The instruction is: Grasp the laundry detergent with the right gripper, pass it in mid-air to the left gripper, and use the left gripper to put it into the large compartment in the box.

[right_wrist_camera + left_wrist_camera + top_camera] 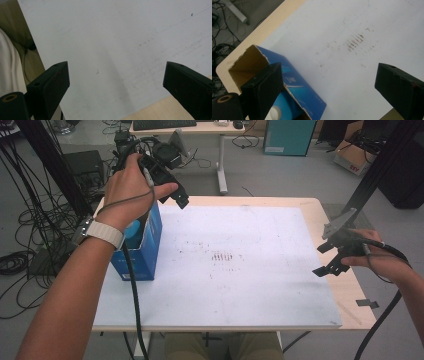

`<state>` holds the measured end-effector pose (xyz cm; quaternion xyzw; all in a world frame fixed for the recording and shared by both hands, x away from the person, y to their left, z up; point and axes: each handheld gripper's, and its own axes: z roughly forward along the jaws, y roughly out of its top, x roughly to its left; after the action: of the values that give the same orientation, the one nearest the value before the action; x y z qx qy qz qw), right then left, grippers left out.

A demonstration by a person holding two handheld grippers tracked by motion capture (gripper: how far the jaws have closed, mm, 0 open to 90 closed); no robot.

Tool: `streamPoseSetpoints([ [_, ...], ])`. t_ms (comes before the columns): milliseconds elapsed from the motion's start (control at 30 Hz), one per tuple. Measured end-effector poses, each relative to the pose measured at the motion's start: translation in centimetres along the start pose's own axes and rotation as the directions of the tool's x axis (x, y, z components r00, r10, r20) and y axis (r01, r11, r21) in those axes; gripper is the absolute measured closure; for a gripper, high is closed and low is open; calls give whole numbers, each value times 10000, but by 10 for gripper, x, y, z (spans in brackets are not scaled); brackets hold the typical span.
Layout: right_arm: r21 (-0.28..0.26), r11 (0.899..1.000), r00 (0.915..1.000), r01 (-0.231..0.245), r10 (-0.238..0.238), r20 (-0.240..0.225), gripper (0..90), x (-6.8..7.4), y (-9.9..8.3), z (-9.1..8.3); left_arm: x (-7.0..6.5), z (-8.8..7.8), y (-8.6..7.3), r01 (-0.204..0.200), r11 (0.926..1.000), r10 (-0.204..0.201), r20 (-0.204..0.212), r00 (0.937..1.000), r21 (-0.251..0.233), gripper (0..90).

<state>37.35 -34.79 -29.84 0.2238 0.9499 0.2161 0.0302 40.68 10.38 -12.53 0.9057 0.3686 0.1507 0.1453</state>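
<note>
Left gripper (327,82) fingers spread, empty, over blue box (297,82) — contents half hidden; right gripper (116,80) likewise wide, empty.

Left arm is stretched way forward and raised, hand wrapped around the left gripper (172,190), a pale band on the wrist; its jaws are spread wide with nothing between them. Right hand sits low at the right edge, holding the right gripper (330,262) angled inward, jaws wide apart too.
</note>
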Motion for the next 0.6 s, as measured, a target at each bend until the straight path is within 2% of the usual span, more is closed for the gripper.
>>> streamPoseSetpoints([
  [133,-81,10000,10000,41,-41,54,68,1,0,-2,-5,7,2,-229,9997,229,299,9993,-20,90],
  [300,-114,9999,10000,18,-17,89,68,1,0,-4,-13,18,3,-802,9968,800,479,9956,23,87],
  [600,-109,9998,9999,164,-163,54,68,2,3,-6,-35,44,2,-1634,9866,1629,924,9823,-25,85],
])
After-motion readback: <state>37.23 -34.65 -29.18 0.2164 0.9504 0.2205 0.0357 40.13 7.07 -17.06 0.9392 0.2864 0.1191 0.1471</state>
